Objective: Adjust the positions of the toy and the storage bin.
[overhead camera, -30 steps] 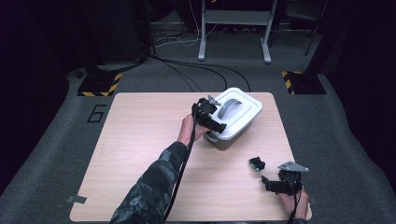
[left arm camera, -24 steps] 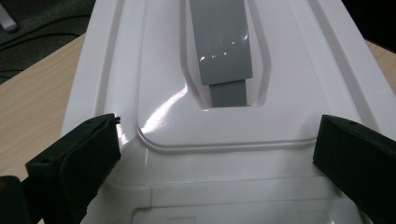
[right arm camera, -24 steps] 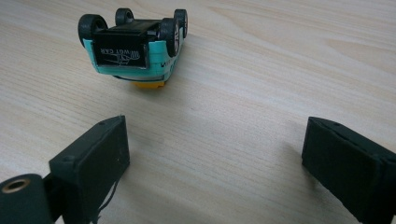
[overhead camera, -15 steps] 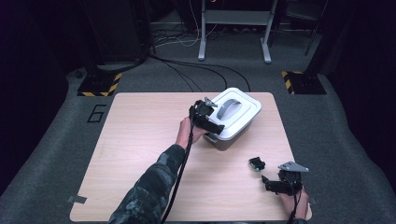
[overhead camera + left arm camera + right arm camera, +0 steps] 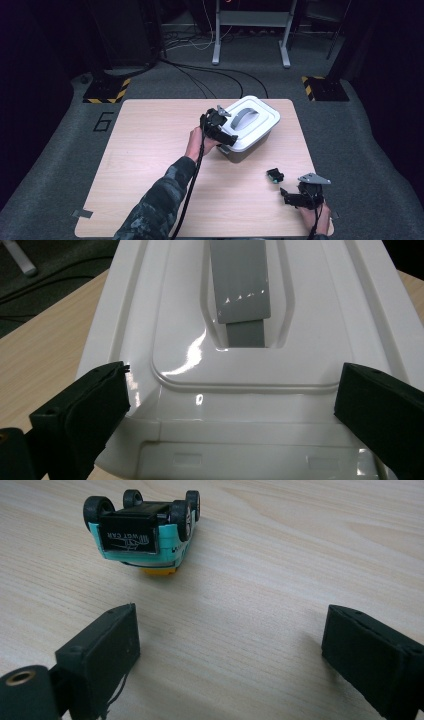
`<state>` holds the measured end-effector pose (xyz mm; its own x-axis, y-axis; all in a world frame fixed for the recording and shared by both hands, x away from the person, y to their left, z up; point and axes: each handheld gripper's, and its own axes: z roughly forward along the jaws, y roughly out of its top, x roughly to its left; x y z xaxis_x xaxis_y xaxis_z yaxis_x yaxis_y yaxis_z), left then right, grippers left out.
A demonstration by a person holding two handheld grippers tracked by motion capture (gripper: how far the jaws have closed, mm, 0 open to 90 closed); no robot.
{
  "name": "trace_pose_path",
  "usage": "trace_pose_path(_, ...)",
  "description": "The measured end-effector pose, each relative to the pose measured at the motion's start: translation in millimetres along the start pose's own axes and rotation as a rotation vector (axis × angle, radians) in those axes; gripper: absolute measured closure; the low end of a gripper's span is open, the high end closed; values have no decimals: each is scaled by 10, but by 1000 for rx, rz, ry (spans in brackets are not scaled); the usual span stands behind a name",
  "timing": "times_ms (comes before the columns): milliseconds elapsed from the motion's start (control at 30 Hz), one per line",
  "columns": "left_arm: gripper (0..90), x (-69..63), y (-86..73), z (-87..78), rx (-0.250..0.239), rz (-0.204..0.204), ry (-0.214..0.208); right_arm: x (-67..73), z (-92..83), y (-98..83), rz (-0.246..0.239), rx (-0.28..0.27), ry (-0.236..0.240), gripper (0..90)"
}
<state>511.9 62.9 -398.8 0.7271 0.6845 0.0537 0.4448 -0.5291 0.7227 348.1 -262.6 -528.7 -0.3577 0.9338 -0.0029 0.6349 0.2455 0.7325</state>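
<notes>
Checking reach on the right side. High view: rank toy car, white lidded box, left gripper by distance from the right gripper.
From the right gripper, jaws open, near the table's front right corner:
1. Toy car, upside down, just ahead-left of it.
2. White lidded box, mid-table toward the far edge.
3. Left gripper, jaws at the box's near end, slightly farther left.

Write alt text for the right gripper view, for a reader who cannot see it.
A small teal toy car lies upside down, wheels up, on a light wooden table. The right gripper points at it from nearby with its two black jaws wide open, nothing between them, and the car lies beyond them, untouched.
</notes>
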Motion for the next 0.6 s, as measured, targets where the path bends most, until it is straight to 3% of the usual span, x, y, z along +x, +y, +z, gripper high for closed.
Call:
trace_pose_path(233,17,41,59,12,-17,-12,19,-2,0,0,1,-2,1,83)
trace_pose_path(367,59,39,170,8,-58,-15,28,-3,0,0,1,-3,2,85)
trace_pose_path(500,242,-19,281,70,-78,0,25,-4,-1,-1,0,-3,3,88)
trace_pose_path(600,354,-67,330,151,-56,23,45,-5,-2,0,2,-2,6,90)
